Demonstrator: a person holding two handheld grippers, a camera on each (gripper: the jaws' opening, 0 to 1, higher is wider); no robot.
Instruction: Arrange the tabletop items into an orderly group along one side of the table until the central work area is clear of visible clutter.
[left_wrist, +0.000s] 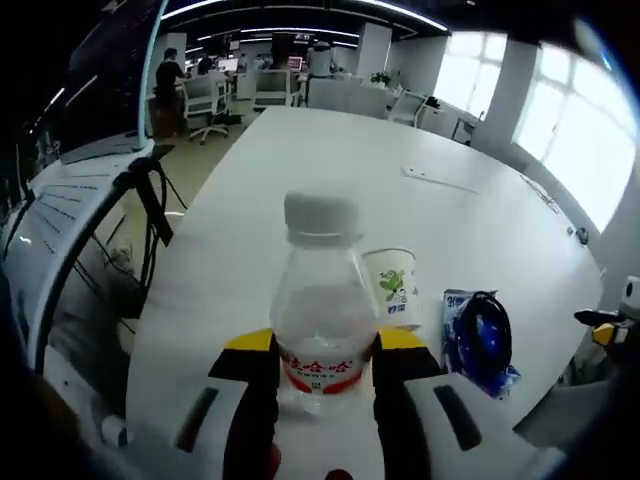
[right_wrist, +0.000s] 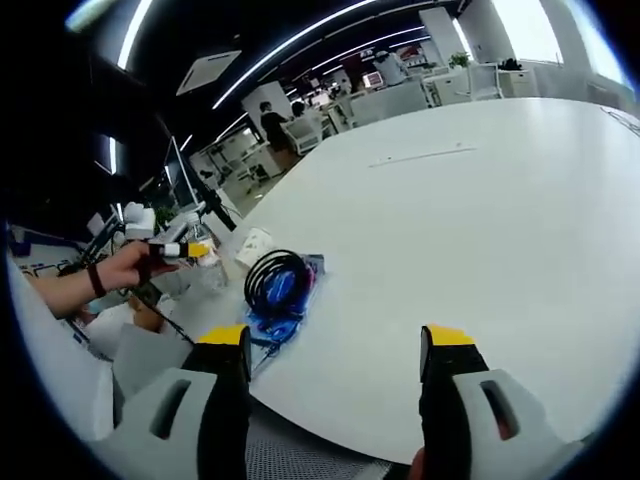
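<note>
Left claw (left_wrist: 325, 375) pinches bottle (left_wrist: 322, 300) beside cup (left_wrist: 392, 283) and cable pack (left_wrist: 480, 338); right claw (right_wrist: 335, 375) spread over bare bench (right_wrist: 480, 230).

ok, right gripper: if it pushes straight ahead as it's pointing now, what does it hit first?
Probably nothing. The right gripper is open, and bare white table stretches ahead between its jaws. The coiled black cable on its blue packet lies left of that line, though fisheye depth is hard to judge.

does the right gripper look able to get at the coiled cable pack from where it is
Probably yes. The right gripper is open and holds nothing, and the cable pack lies near the table edge just left of its jaws, with bare tabletop between them. The left gripper is busy beyond it.
</note>
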